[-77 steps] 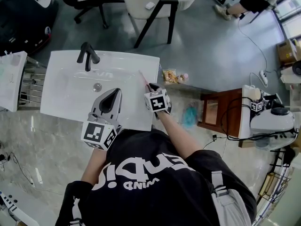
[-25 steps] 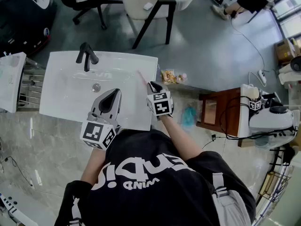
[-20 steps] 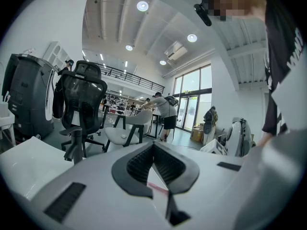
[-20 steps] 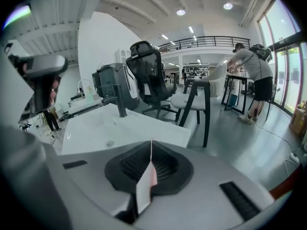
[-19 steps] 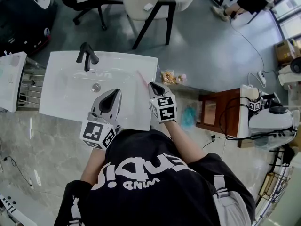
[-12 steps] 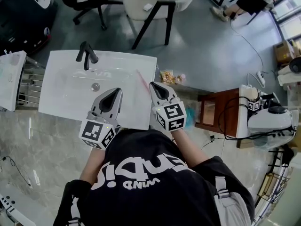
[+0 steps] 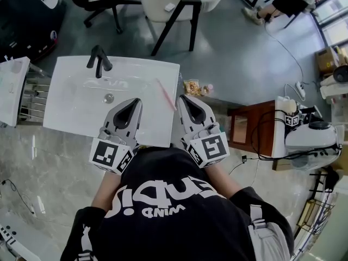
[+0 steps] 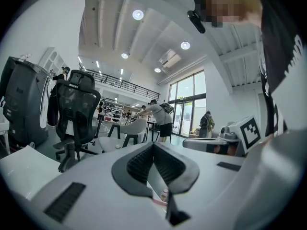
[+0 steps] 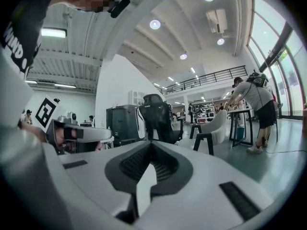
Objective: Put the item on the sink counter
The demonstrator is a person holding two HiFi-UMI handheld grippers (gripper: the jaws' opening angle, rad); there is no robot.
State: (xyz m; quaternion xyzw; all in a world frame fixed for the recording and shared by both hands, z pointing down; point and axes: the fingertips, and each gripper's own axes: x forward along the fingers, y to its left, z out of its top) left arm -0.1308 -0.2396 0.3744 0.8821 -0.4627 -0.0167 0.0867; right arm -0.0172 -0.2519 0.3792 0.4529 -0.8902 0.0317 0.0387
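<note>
Pink stick (image 7: 166,95) on sink worktop (image 7: 65,118), looks placed.
Left gripper (image 7: 135,101), right gripper (image 7: 183,98) jaws pressed together, empty; retreat high, don't nudge it.

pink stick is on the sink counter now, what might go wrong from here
1. The pink stick lies on the narrow strip of the sink counter next to its right edge. A nudge might send it to the floor or into the basin.
2. The right gripper, shut and empty, appears just beside the stick in the head view. A careless swing could clip it, though its height above the counter is hard to judge.
</note>
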